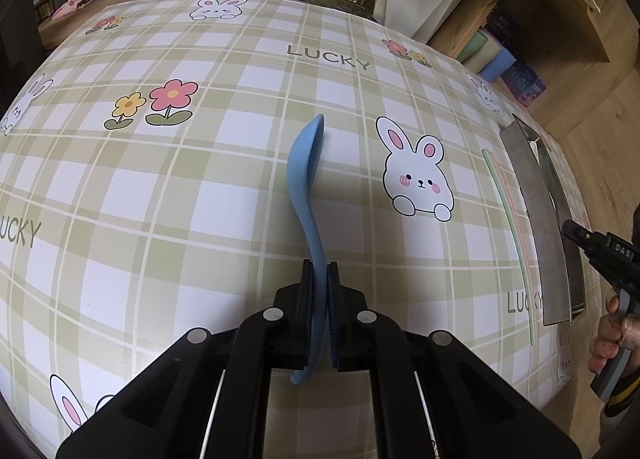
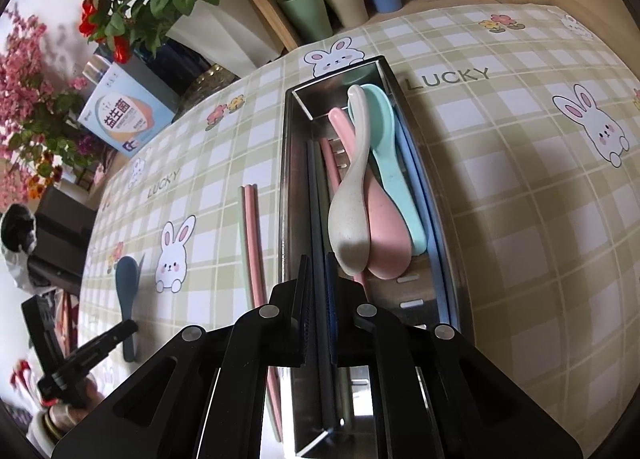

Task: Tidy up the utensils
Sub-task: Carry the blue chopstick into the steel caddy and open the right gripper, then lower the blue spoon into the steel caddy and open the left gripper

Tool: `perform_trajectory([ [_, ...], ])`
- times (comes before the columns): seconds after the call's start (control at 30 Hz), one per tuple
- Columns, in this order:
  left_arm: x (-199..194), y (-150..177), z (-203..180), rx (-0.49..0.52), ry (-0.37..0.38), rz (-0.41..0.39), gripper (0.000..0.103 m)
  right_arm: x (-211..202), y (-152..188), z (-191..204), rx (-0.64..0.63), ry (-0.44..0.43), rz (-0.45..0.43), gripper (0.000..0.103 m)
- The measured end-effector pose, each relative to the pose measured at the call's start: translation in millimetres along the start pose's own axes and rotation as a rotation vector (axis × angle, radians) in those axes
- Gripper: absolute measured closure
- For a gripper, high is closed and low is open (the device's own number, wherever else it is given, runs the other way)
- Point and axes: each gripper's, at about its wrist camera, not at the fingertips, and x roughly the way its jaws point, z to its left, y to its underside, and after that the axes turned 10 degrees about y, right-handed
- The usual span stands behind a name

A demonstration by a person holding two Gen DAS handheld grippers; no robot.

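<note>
My left gripper [image 1: 320, 279] is clenched on the handle of the blue spoon [image 1: 306, 163], whose bowl points away from the jaws over the middle of the checked tablecloth [image 1: 160, 199]. My right gripper [image 2: 318, 279] grips dark chopsticks [image 2: 316, 195] running lengthwise inside the steel tray [image 2: 286, 163], beside the white spoon [image 2: 352, 199], pink spoon [image 2: 384, 227] and mint spoon [image 2: 390, 155]. Pink-green chopsticks [image 2: 252, 235] lie along the tray's left wall, outside it.

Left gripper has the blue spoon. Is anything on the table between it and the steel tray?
Only the chopsticks lying flat on the cloth beside the tray, between it and the blue spoon held in the left gripper. Nothing tall shows there; the tray's open top already holds three spoons.
</note>
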Motion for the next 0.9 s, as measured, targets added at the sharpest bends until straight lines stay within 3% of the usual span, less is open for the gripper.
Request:
perform_trajectory([
  [0.2,-0.7,2.5,-8.5,0.029,-0.031,0.022,0.097,-11.8,3.3,-2.7,-0.026,0.026,-0.022,0.095],
  [0.53,-12.4,-0.8,-46.9,0.089,-0.013,0.021,0.097,-24.3,3.3,-12.3,-0.037,0.028,-0.056,0.094],
  [0.57,-12.9,-2.3,-52.0,0.096,-0.008,0.021,0.097,-25.3,3.7,-13.0,-0.036,0.028,-0.057,0.089],
  [0.63,-13.2,-5.9,-65.2,0.116,-0.002,0.02,0.097,-29.2,4.1,-16.2,-0.03,0.028,-0.067,0.07],
  [0.67,-13.0,-8.1,-73.0,0.126,0.005,0.019,0.097,-32.4,4.4,-18.1,-0.024,0.028,-0.079,0.053],
  [0.77,-10.5,-12.8,-93.1,0.151,0.018,0.022,0.097,-39.4,3.5,-23.6,-0.024,0.012,-0.094,0.052],
  [0.9,-2.6,-19.6,-123.4,0.194,0.037,0.033,0.097,-48.0,1.4,-37.8,-0.003,0.02,-0.106,0.039],
])
